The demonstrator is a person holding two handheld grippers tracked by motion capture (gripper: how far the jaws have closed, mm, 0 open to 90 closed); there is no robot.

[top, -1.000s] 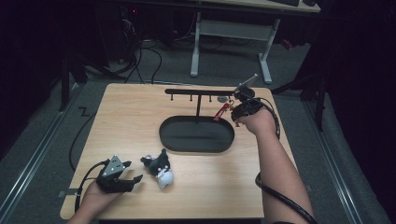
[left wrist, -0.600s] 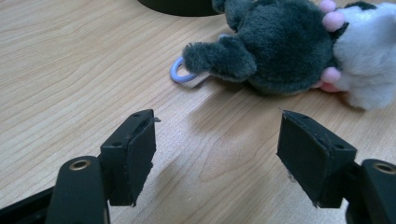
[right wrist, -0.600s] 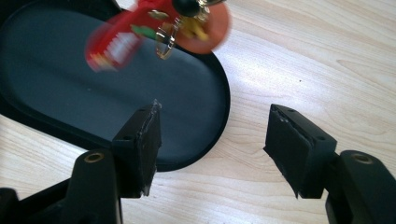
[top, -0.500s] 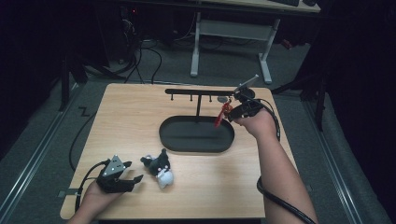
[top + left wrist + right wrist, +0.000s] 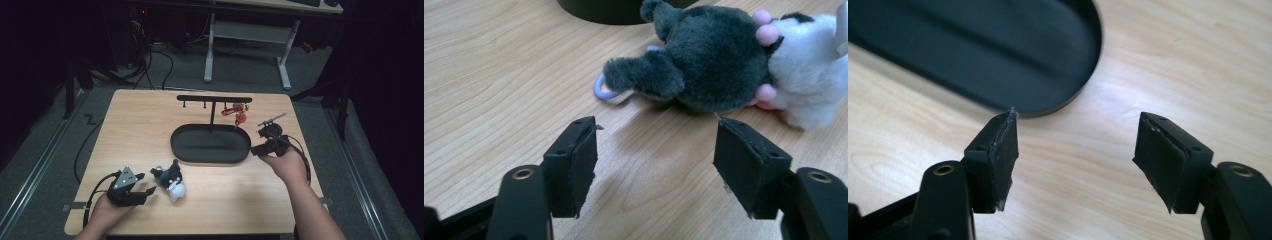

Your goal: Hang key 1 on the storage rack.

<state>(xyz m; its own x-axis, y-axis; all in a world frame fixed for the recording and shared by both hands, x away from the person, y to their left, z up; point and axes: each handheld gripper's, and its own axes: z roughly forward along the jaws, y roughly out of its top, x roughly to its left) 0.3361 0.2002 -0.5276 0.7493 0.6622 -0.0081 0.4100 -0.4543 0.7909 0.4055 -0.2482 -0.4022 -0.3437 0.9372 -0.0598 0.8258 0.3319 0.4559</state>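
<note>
A red charm (image 5: 236,113) hangs from the right end of the black hook rack (image 5: 214,98), which rises from an oval black tray (image 5: 210,144). My right gripper (image 5: 257,141) stands open and empty beside the tray's right end; the right gripper view has the tray's rim (image 5: 973,45) just past the right gripper (image 5: 1078,150). A grey and white plush toy (image 5: 170,181) lies near the front left. My left gripper (image 5: 146,183) rests open just left of it. In the left gripper view the plush (image 5: 719,65) and its lilac loop (image 5: 601,92) lie just beyond the left gripper (image 5: 656,150).
The wooden table (image 5: 150,130) is bare at the back left. Beyond its far edge stand a white desk frame (image 5: 245,45) and cables on a grey floor. Each gripper trails a black cable.
My right gripper has let go of the red charm, which now hangs on the rack, and has drawn back toward the person beside the tray. The left gripper and plush have not moved.
</note>
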